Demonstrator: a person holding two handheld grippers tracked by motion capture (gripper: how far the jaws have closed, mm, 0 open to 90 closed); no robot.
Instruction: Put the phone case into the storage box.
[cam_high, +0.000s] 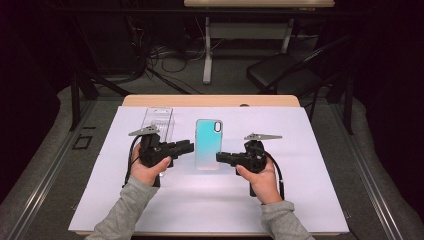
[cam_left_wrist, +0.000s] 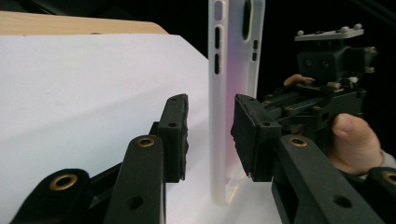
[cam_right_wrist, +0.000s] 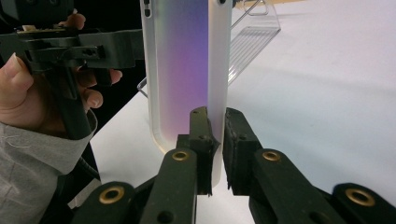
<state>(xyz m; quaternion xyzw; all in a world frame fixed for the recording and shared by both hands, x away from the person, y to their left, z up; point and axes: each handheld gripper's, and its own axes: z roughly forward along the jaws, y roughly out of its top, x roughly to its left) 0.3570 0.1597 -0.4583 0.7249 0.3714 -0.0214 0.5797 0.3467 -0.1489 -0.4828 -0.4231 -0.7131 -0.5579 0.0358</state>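
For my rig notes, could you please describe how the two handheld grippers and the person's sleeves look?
Both the left gripper and the right gripper are black, each with a grey three-cornered plate on top and a black cable trailing back. Their jaws are black, with brass-coloured rivets and foam-like pads. The sleeves are grey.

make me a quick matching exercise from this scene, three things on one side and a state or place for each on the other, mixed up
Things:
1. phone case
2. left gripper
3. right gripper
4. clear plastic pack

States or places:
a. shut on the case's edge
b. lying flat at the far left of the white sheet
c. fingers apart around the case's edge, not pressing
d. between the two grippers

Pairs: 1-d, 2-c, 3-a, 4-b
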